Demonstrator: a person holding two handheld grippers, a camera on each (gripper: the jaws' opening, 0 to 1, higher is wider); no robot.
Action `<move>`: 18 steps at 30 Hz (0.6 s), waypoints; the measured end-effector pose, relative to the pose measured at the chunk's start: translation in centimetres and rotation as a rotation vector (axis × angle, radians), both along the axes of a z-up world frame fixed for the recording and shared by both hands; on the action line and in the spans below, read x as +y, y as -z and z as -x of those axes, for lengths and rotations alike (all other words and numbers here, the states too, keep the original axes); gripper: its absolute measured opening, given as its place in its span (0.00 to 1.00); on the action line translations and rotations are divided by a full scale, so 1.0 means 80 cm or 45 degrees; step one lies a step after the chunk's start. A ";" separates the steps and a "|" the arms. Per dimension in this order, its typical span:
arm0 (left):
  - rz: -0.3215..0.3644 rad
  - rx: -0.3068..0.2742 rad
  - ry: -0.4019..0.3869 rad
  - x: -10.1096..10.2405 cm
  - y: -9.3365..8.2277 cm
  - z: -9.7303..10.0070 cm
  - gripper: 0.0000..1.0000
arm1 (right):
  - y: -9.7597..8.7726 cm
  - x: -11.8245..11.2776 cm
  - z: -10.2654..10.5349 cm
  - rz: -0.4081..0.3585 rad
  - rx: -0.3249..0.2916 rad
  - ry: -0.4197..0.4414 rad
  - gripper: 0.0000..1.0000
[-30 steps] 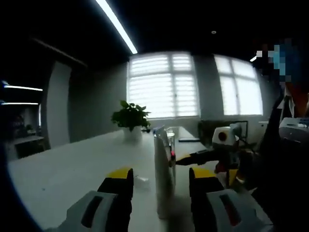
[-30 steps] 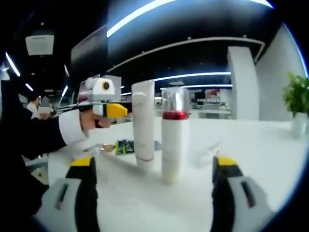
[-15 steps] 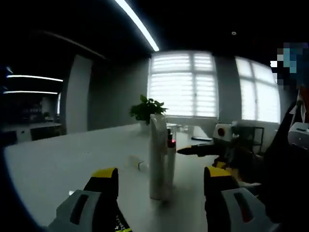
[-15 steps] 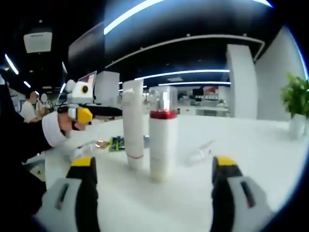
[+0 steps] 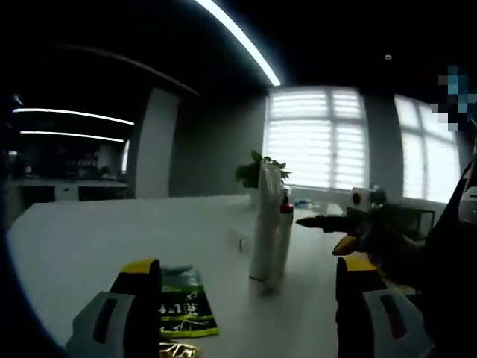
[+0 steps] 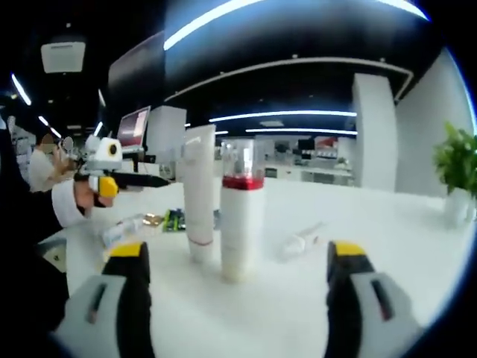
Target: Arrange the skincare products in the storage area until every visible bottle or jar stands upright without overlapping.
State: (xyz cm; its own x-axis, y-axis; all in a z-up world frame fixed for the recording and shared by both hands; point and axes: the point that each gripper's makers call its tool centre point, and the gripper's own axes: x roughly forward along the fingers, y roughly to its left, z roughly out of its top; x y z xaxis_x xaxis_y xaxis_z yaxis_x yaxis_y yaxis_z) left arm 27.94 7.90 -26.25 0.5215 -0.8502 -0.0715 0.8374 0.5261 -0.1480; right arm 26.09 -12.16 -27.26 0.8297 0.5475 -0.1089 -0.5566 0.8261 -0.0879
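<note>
White plastic tube [image 6: 199, 195] and red-banded white pump bottle [image 6: 240, 216] stand upright mid-frame on the pale bench [image 6: 298, 313], both the right gripper [image 6: 237, 294] and left gripper [image 5: 246, 298] spread apart, empty.

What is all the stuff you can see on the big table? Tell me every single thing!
Tall tube: one, white, standing upright near the middle of the table.
Pump bottle: one, white with a red band and clear cap, upright beside the tube.
Small tube: one, white, lying flat to the right of the bottle.
Sachet: one, green, flat on the table near the left gripper.
Potted plant: one, green in a white pot, at the far end.
Table: one, white.
Left gripper: yellow-tipped fingers, open, holding nothing.
Right gripper: yellow-tipped fingers, open, holding nothing.
</note>
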 end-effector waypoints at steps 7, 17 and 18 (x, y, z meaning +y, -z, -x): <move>0.026 0.007 -0.058 0.019 0.007 0.007 0.99 | 0.005 -0.011 -0.003 0.000 0.010 -0.010 0.98; -0.061 -0.027 -0.136 0.044 0.018 0.021 0.99 | 0.018 -0.023 -0.025 0.066 0.050 -0.005 0.93; -0.065 -0.027 -0.137 0.044 0.018 0.024 0.99 | 0.020 -0.025 -0.025 0.072 0.060 -0.002 0.93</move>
State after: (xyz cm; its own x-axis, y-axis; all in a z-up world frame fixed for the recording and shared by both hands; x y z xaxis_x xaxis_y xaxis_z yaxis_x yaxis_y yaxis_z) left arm 25.99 11.43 -27.72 0.6112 -0.7849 -0.1013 0.7785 0.6193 -0.1015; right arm 28.07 -14.14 -28.89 0.8223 0.5403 -0.1787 -0.5623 0.8198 -0.1085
